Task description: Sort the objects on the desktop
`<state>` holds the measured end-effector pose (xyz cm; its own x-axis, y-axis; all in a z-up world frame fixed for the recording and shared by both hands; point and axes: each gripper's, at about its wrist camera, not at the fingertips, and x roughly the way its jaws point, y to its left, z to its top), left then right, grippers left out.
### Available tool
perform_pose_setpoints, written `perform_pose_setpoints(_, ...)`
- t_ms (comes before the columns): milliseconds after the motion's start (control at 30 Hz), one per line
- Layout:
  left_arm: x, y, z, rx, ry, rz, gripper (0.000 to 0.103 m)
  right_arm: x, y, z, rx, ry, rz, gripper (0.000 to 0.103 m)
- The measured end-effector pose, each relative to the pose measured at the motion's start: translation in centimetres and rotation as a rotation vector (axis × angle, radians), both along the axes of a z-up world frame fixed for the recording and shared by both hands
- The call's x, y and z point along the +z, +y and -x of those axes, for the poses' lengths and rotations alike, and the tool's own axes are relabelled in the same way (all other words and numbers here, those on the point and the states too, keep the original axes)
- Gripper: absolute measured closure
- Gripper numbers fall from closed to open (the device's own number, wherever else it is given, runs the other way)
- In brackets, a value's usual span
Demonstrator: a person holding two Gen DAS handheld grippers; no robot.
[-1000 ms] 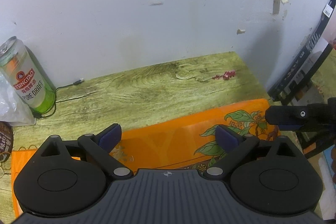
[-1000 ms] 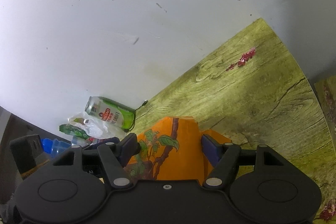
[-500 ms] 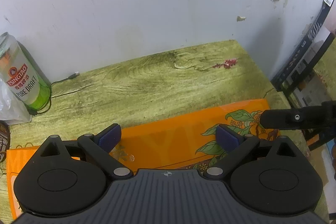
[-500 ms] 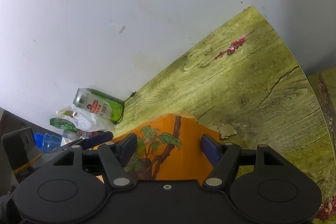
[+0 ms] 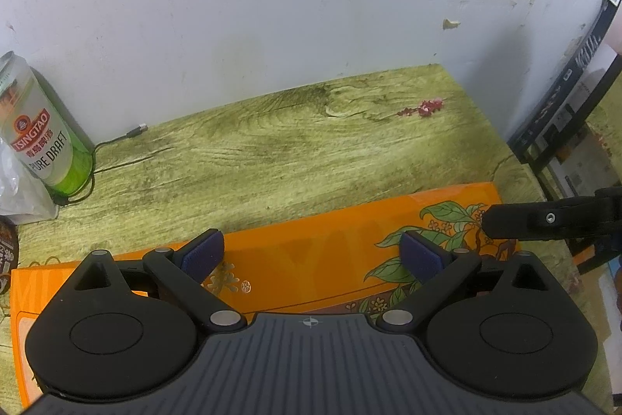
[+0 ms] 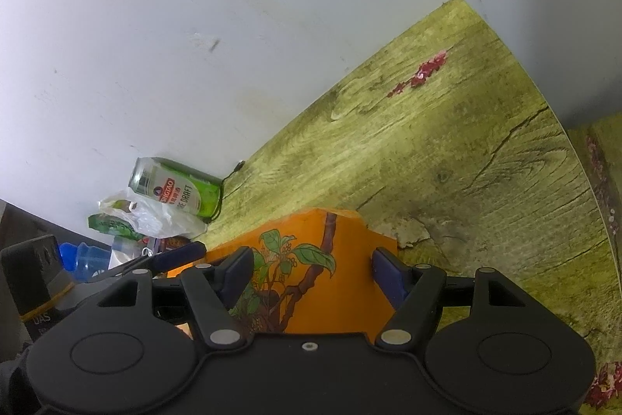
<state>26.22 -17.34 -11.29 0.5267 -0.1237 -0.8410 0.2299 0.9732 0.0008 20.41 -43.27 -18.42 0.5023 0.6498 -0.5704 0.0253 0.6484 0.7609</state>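
Orange glossy cardboard box (image 5: 295,259) with a printed green-leaf branch lies long and flat on the yellow-green wood-grain tabletop (image 5: 272,158), filling the lower half of the left wrist view from 8 o'clock across to 3 o'clock. The left gripper (image 5: 313,251) hangs over the box's long face with its blue-padded fingers (image 5: 204,253) spread wide, released, the pads standing apart over the orange surface with nothing pinched between them. The right gripper (image 6: 311,271) straddles the narrow end of the same box (image 6: 307,259): both blue pads sit against the two sides of that end, so it looks clenched on the box, though whether the right-hand pad truly presses cannot be told for sure. In the left wrist view one black finger of the right gripper (image 5: 544,218) reaches in from 3 o'clock onto the box's leafy end. A green and white beer can (image 5: 39,139) stands upright at 9 o'clock against the scuffed white wall (image 5: 272,6), well apart from the box, with a thin black cable (image 5: 116,142) looping round its base and a crumpled clear plastic bag (image 5: 19,193) just beside it. A dark printed carton (image 5: 571,104) leans at 3 o'clock past the table's edge
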Motion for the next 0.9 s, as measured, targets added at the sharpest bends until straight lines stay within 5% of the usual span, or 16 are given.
perform_pose_setpoints(567, 2.9, -1.5, -0.8, -0.061, -0.079, 0.060, 0.005, 1.3, -3.5, 2.7, -0.116, -0.002, 0.010, 0.023)
perform_pose_setpoints(767, 2.3, -2.6, -1.4, -0.144, -0.064, 0.099, 0.006, 1.9, -7.7, 10.3, -0.232, 0.038, 0.088, 0.021)
perform_pose_setpoints(900, 1.2, -3.1, -1.3, -0.190, -0.049, 0.127, 0.006, 1.4, -5.7, 16.5, -0.206, 0.064, 0.024, 0.021)
